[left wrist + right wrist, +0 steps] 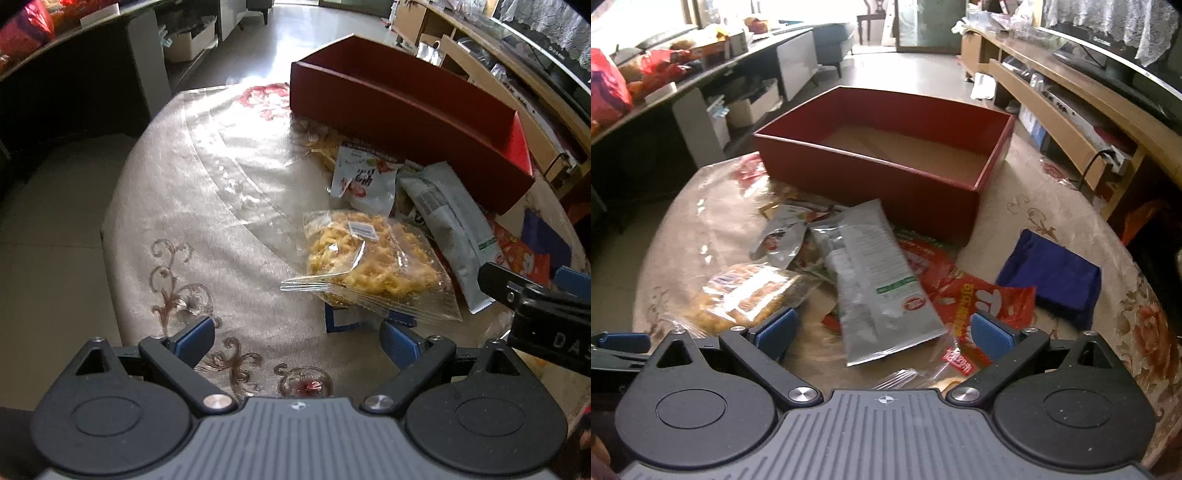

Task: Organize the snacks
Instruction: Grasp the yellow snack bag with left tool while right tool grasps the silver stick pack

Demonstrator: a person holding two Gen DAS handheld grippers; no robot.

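Note:
An empty red box [886, 173] stands at the far side of the round table; it also shows in the left wrist view [406, 107]. A heap of snack packs lies in front of it: a clear bag of yellow crisps [369, 258] [746, 291], a long silver pack [875, 280] [450, 221], a white pack with red print [364, 177] and a red pack [971, 295]. My left gripper [297, 341] is open, low over the cloth just left of the crisps bag. My right gripper [884, 332] is open, with the near end of the silver pack between its fingers.
A folded blue cloth [1052, 277] lies to the right of the heap. The table [207, 206] has a pale patterned cover under clear plastic. A dark counter [665, 81] stands on the left and wooden shelves [1071, 110] on the right.

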